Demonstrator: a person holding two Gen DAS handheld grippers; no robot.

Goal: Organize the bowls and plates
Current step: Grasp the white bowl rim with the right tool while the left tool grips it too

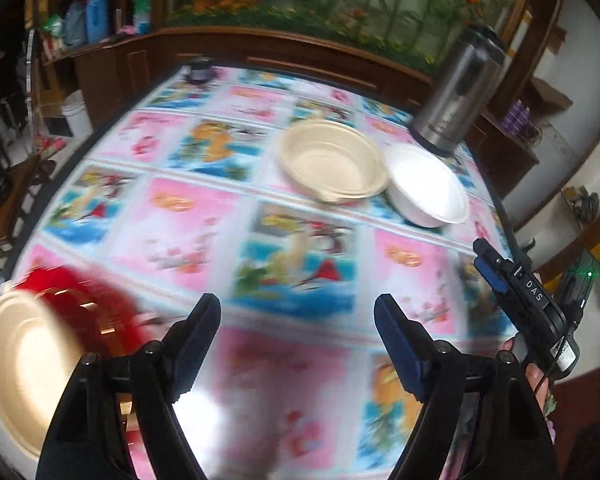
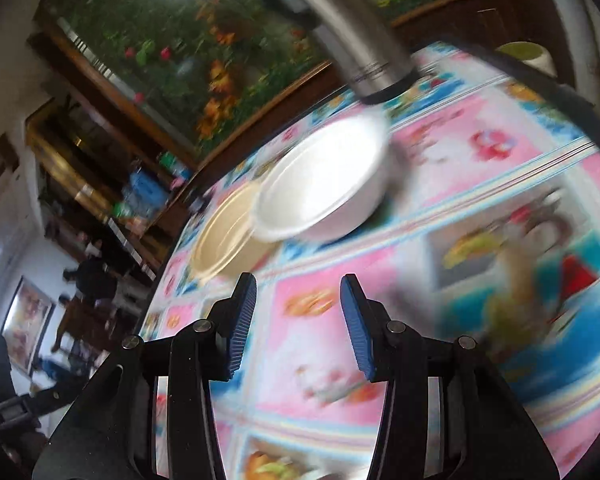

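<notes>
A: What do I have on the left wrist view?

B: I see my left gripper (image 1: 298, 312) with its jaws wide apart and nothing between them, only the patterned cloth of the surface (image 1: 188, 220) under them. A beige plate (image 1: 20, 372) lies at the lower left edge, next to something red and blurred that I cannot identify.

A: And the bowls?

B: 2 of them sit toward the far right of the surface. The beige bowl (image 1: 332, 160) is upright, and the white bowl (image 1: 428, 186) stands just beside it on the right, rims touching or nearly so. A steel flask (image 1: 456, 92) stands right behind the white bowl.

A: Where is my other tool?

B: The right gripper (image 1: 500, 268) shows at the right edge of the left view, held in a hand (image 1: 534, 372). From its own camera, the right gripper (image 2: 298, 320) has its jaws partly apart with nothing between them. It points toward the white bowl (image 2: 320, 184), whose rim overlaps the beige bowl (image 2: 228, 236) in this view; whether they touch I cannot tell. The steel flask (image 2: 356, 28) rises behind them. Much of the cloth is blurred.
</notes>
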